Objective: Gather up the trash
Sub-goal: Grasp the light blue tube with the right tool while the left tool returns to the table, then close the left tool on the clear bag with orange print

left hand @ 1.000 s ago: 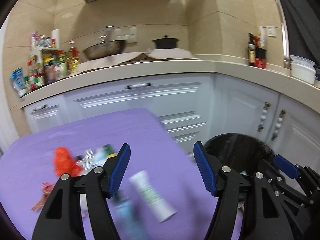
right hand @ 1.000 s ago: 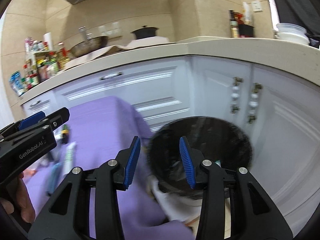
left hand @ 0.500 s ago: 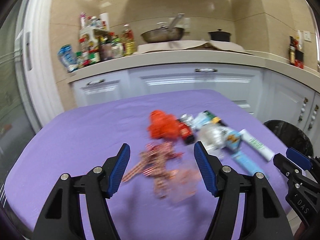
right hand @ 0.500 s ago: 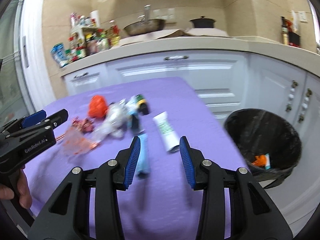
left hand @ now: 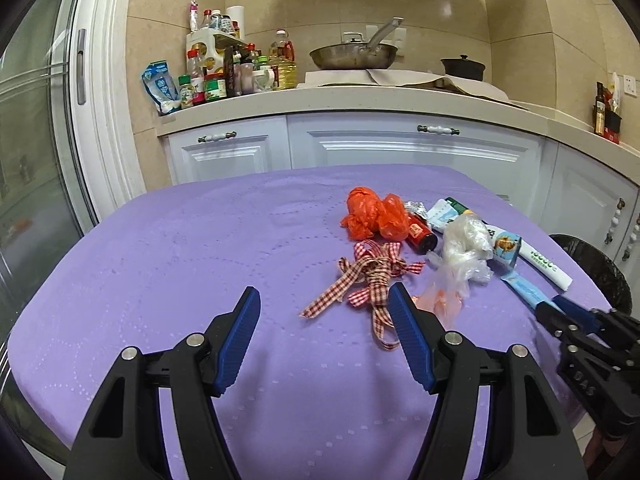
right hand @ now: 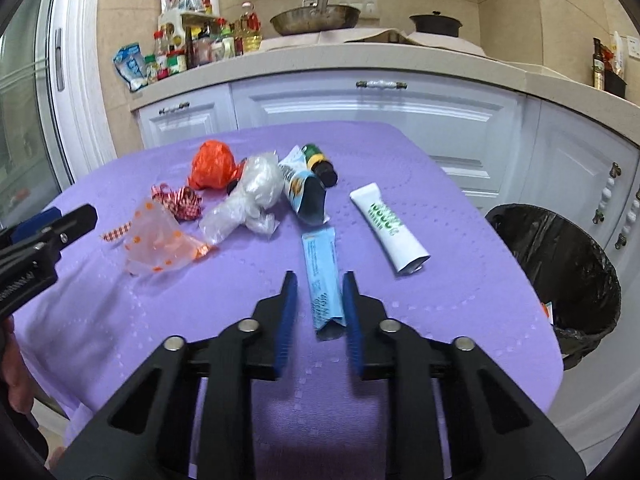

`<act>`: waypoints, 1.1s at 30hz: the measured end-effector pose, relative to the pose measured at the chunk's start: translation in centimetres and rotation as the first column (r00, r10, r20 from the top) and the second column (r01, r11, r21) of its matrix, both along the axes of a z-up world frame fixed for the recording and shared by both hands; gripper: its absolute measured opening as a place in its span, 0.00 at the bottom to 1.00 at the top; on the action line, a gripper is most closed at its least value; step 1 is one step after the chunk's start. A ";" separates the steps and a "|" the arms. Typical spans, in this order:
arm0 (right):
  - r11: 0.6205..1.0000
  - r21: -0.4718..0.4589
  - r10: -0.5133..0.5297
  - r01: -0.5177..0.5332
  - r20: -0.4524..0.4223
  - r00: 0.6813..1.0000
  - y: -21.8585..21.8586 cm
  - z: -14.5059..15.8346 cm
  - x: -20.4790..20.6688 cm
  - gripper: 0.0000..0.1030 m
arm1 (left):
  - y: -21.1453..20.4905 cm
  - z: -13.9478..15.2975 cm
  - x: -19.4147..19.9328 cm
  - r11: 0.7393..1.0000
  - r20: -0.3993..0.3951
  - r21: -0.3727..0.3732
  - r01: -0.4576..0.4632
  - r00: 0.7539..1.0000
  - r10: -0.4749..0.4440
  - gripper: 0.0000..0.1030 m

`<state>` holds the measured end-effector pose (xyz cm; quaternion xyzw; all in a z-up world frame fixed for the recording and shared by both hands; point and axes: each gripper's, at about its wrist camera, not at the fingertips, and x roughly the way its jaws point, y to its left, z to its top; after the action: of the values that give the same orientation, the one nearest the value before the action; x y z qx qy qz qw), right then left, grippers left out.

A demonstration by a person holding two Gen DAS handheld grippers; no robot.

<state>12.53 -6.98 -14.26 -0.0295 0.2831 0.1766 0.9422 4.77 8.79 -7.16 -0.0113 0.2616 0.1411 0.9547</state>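
Trash lies in a heap on the purple table (left hand: 180, 264). My right gripper (right hand: 319, 278) is low over a flat blue wrapper (right hand: 322, 276), and its jaws are closing with the wrapper between them. A gap still shows beside the left pad. My left gripper (left hand: 324, 292) stands open just short of a red checked ribbon (left hand: 372, 276), with nothing between its fingers. Further back lie an orange plastic bag (left hand: 372, 216), a crumpled clear bag (right hand: 252, 192) and a white tube with green print (right hand: 390, 224). A black-lined bin (right hand: 560, 264) stands off the table's right edge.
A clear bag with orange dots (right hand: 160, 240), a cut carton (right hand: 304, 192) and a small dark bottle (right hand: 320, 164) also lie on the table. White cabinets (left hand: 400, 148) and a counter with bottles and a pan run behind. A glass door (left hand: 36, 160) is at the left.
Both views swung left from the bin to the table. The right jaws narrowed around the blue wrapper. The left gripper came closer to the checked ribbon.
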 end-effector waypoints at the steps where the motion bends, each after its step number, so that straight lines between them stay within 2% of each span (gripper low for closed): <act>1: 1.000 -0.003 0.002 -0.002 -0.002 1.000 0.1 -0.1 0.0 0.15 | -0.2 0.0 0.0 1.000 0.000 -0.001 0.005 1.000 -0.005 0.63; 6: 1.000 -0.011 0.007 -0.006 0.010 1.000 0.2 -0.4 -0.2 0.11 | -1.4 -0.2 0.2 0.999 0.002 -0.008 0.051 0.999 -0.051 0.63; 15: 1.000 0.011 0.003 -0.004 0.021 1.000 -0.8 0.2 -0.9 0.11 | -3.7 -1.0 2.1 0.994 -0.016 0.004 0.108 0.994 -0.108 0.63; 16: 1.000 0.013 0.002 -0.002 0.023 1.000 -1.0 0.3 -1.0 0.11 | -3.9 -1.1 2.3 0.994 -0.017 0.004 0.110 0.994 -0.110 0.61; 21: 1.000 0.028 -0.003 0.002 0.030 1.000 -1.7 0.6 -1.3 0.11 | -4.6 -1.9 3.3 0.990 -0.063 0.004 0.143 0.988 -0.142 0.35; 25: 0.999 0.036 -0.003 0.002 0.032 0.999 -2.0 0.8 -1.4 0.11 | -5.0 -2.3 3.3 0.987 -0.074 0.015 0.161 0.984 -0.159 0.09; 29: 0.999 0.045 -0.004 0.003 0.038 0.999 -2.2 1.0 -1.7 0.11 | -5.4 -2.2 2.9 0.985 -0.057 0.027 0.170 0.984 -0.168 0.03; 33: 0.999 0.052 -0.005 0.002 0.049 0.999 -2.4 1.3 -2.1 0.11 | -5.4 -1.6 2.3 0.985 -0.040 0.026 0.170 0.985 -0.169 0.02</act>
<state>10.40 -9.40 -12.97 -0.0091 0.2551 0.1812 0.9497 7.02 3.36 -8.77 0.0279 0.2773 0.0633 0.9583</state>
